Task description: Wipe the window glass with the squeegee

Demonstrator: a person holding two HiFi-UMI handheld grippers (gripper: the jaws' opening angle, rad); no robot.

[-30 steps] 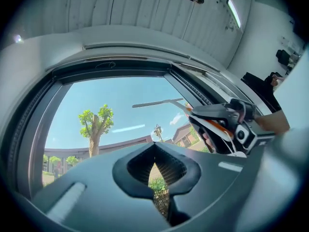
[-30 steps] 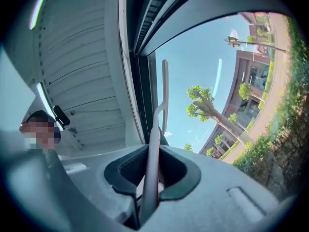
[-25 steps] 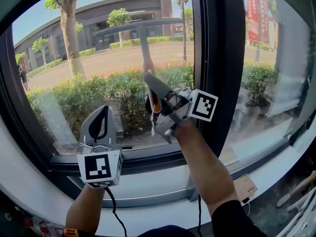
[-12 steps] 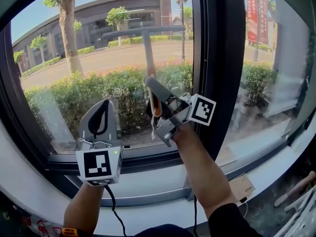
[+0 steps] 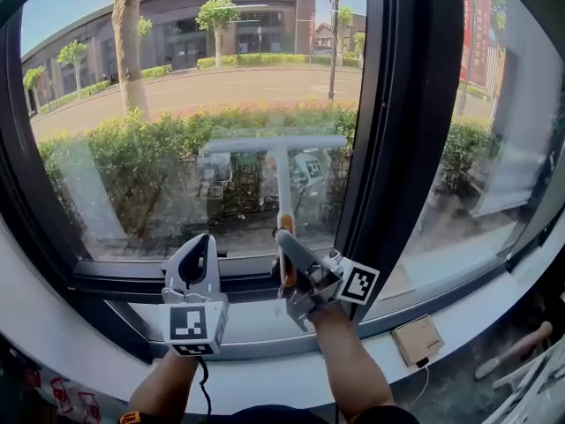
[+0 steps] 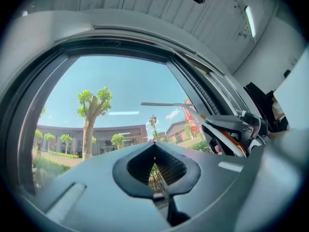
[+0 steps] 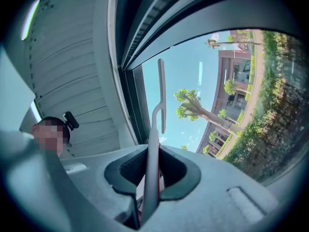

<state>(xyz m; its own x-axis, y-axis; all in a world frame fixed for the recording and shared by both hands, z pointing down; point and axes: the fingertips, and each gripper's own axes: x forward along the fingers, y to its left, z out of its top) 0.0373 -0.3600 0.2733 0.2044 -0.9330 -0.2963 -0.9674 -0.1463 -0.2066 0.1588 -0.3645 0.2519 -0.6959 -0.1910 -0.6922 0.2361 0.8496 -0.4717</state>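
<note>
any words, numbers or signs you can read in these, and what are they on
No text here is legible.
Red banner outside, seen through the right pane: it bears characters, too small and blurred to read.
Marker cubes: black-and-white square patterns only, no words or numbers.
Squeegee: no print shows.
</note>
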